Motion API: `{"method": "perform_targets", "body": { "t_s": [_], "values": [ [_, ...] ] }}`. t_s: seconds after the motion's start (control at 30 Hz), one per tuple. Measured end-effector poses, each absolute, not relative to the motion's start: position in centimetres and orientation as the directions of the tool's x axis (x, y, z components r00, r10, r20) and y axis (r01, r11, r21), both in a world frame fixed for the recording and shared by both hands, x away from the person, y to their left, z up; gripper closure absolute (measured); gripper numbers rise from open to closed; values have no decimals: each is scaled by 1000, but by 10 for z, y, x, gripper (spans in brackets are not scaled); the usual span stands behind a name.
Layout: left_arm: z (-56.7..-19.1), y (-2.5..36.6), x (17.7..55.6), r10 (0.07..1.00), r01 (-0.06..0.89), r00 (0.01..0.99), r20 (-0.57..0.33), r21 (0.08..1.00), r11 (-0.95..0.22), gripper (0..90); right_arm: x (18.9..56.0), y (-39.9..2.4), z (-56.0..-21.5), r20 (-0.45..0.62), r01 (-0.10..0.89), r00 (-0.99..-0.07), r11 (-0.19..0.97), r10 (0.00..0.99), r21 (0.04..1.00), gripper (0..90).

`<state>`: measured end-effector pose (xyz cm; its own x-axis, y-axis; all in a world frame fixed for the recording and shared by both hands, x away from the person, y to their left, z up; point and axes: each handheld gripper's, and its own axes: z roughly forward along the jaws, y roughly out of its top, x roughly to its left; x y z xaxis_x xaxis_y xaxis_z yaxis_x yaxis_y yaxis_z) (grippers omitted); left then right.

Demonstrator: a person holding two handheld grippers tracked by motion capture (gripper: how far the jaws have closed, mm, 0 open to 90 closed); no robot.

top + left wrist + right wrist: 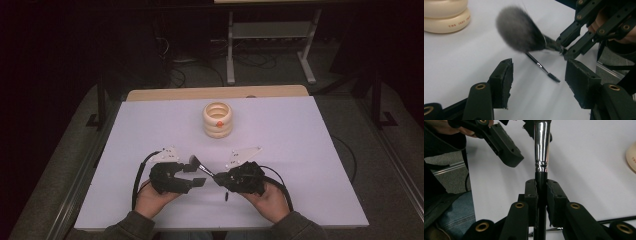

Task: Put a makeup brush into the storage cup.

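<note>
My right gripper (219, 177) is shut on the black handle of a makeup brush (205, 170) and holds it level above the table, pointing left. Along the right gripper view, the jaws (541, 183) clamp the handle just below its chrome ferrule (541, 145). The brush's fluffy grey head (520, 30) hangs just ahead of my left gripper (539, 65). That gripper is open and its pads (507, 75) touch nothing. In the high view the left gripper (196, 172) faces the right one, tips close together. A thin black spoolie wand (544, 68) lies on the table under the brush.
A cream ribbed ring-shaped holder (218, 120) with an orange dot stands at mid-table, beyond both grippers. The white tabletop (300, 150) ends at a wooden strip at the back. A metal frame (270, 40) stands on the dark floor behind. Both hands rest near the front edge.
</note>
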<state>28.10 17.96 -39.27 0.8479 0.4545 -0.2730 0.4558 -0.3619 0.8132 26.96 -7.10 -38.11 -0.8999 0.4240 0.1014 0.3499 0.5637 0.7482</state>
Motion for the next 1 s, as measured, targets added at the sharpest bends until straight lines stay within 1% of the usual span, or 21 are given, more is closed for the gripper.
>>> {"method": "perform_targets", "body": {
  "t_s": [0.1, 0.17, 0.2, 0.23, 0.3, 0.4, 0.43, 0.5, 0.6, 0.67, 0.8, 0.83, 0.9, 1.0],
  "values": [
    [-394, 179, 282, 438, 463, 851, -291, 809, -362, 424, 268, -67, -383, 101, 338, -908, 568, 406, 751, 788],
    [-396, 179, 284, 416, 466, 857, -305, 804, -369, 461, 266, -64, -386, 90, 317, -919, 582, 385, 749, 788],
    [-397, 178, 283, 407, 470, 858, -314, 800, -372, 481, 266, -62, -388, 68, 299, -924, 598, 377, 744, 788],
    [-397, 178, 283, 400, 464, 862, -311, 802, -376, 512, 265, -60, -389, 57, 290, -926, 606, 374, 741, 788],
    [-398, 178, 283, 396, 471, 860, -322, 800, -372, 543, 265, -58, -390, 44, 281, -927, 610, 373, 741, 788],
    [-399, 179, 284, 388, 481, 857, -339, 798, -364, 589, 264, -58, -391, 47, 278, -928, 602, 369, 748, 788],
    [-400, 179, 285, 382, 487, 855, -352, 799, -354, 592, 263, -57, -391, 46, 278, -928, 605, 371, 746, 788],
    [-404, 181, 287, 357, 512, 844, -399, 797, -321, 628, 262, -57, -391, 59, 286, -927, 597, 370, 749, 788],
    [-405, 182, 288, 341, 528, 837, -427, 793, -304, 668, 265, -58, -393, 65, 284, -930, 596, 361, 752, 788],
    [-405, 182, 288, 336, 527, 839, -428, 795, -301, 700, 264, -57, -394, 59, 281, -929, 593, 365, 754, 789],
    [-404, 182, 287, 310, 544, 830, -463, 794, -271, 760, 264, -56, -395, 49, 274, -931, 600, 363, 751, 788],
    [-403, 181, 287, 317, 531, 838, -445, 799, -281, 773, 264, -56, -396, 34, 257, -935, 608, 352, 751, 788],
    [-401, 179, 285, 322, 509, 850, -417, 808, -297, 777, 262, -53, -397, 39, 269, -930, 607, 365, 748, 787],
    [-398, 178, 285, 330, 496, 856, -398, 811, -310, 780, 263, -54, -397, 35, 265, -930, 604, 365, 752, 774]
  ]
}}
